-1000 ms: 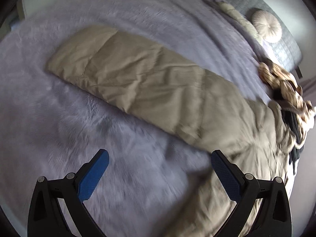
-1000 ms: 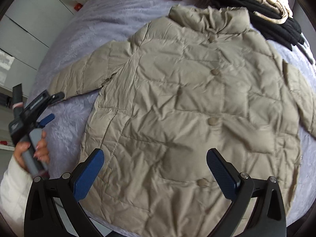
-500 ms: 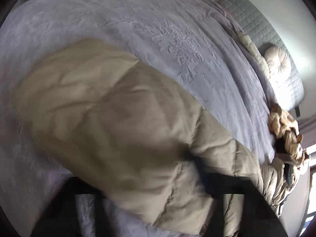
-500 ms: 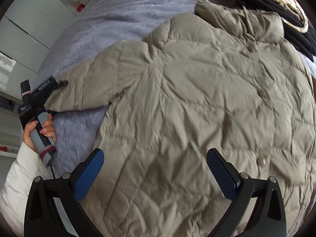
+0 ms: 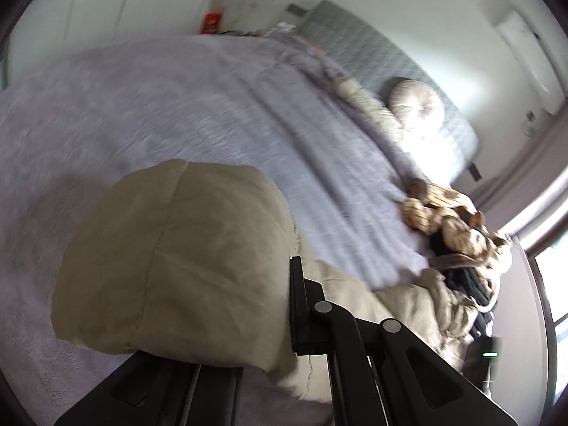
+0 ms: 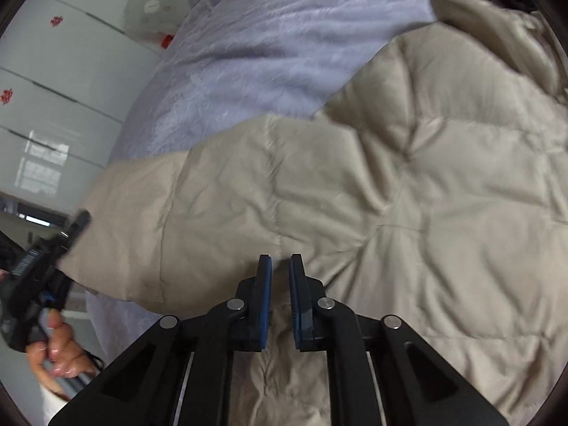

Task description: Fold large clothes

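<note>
Left wrist view: left tongs (image 5: 284, 305) closed down on the cuff end of the beige quilted puffer jacket (image 5: 170, 266), sleeve bulging up over the near finger, lavender fuzzy bedspread (image 5: 213, 106) beneath, heap of striped and dark clothes (image 5: 458, 234) beside the jacket's collar, round cream cushion (image 5: 415, 103) against the grey quilted headboard (image 5: 372, 53). Right wrist view: right tongs (image 6: 280, 266) narrowed to a slim gap, pinching a fold of the same jacket near the armpit, body spread flat on the bed, sleeve stretched out to the left tongs gripped in the person's left hand (image 6: 58, 351).
</note>
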The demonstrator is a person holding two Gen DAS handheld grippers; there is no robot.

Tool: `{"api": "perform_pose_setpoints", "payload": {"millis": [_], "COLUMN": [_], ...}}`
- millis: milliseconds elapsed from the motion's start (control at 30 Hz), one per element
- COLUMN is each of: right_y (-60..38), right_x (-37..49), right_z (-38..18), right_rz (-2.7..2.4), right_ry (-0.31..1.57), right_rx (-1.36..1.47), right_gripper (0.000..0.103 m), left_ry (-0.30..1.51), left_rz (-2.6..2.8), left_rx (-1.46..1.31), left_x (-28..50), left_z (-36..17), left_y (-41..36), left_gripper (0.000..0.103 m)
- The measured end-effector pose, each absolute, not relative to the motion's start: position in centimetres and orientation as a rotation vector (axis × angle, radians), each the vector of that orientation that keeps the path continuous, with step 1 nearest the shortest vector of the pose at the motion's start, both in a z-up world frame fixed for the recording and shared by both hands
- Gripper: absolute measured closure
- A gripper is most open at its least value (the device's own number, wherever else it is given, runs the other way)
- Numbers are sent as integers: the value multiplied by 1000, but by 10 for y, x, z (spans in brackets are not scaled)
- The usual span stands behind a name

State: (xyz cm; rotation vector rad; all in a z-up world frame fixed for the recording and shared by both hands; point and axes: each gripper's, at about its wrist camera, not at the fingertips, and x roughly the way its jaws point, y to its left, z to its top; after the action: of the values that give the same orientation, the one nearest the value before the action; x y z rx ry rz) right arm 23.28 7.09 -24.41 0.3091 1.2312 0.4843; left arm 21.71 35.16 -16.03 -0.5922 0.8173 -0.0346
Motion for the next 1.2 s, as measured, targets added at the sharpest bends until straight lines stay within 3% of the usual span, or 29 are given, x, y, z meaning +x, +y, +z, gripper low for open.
{"api": "perform_pose_setpoints", "payload": {"millis": [200, 467, 733, 800, 867, 900, 1100, 1167, 1200], "right_y": [83, -19, -179, -195, -208, -210, -211, -217, -217], "right_x": [242, 208, 164, 161, 158, 157, 152, 140, 132], "right_z": [-286, -240, -233, -235, -243, -248, -228, -207, -194], "right_rz": [516, 491, 164, 127, 102, 95, 86, 100, 110], "right_ry": [1305, 1215, 1150, 1151, 1157, 1158, 1141, 1106, 1082], "right_rx": [335, 451, 436, 447, 460, 457, 397, 327, 287], "right_gripper": [97, 97, 95, 95, 95, 95, 93, 82, 60], "left_ry": [810, 805, 932, 970, 989, 978, 952, 934, 921], "left_rz": [-223, -433, -507, -505, -515, -506, -525, -509, -479], "left_rx": [-478, -217, 179, 245, 257, 260, 242, 190, 169], "left_x": [225, 224, 202, 192, 183, 178, 147, 138, 134], "left_z": [-124, -98, -174, -199, -211, -212, -181, -168, -159], "left_y": [270, 98, -78, -99, -104, -105, -66, -42, -24], "left_gripper": [98, 98, 97, 87, 29, 21, 19, 19, 19]}}
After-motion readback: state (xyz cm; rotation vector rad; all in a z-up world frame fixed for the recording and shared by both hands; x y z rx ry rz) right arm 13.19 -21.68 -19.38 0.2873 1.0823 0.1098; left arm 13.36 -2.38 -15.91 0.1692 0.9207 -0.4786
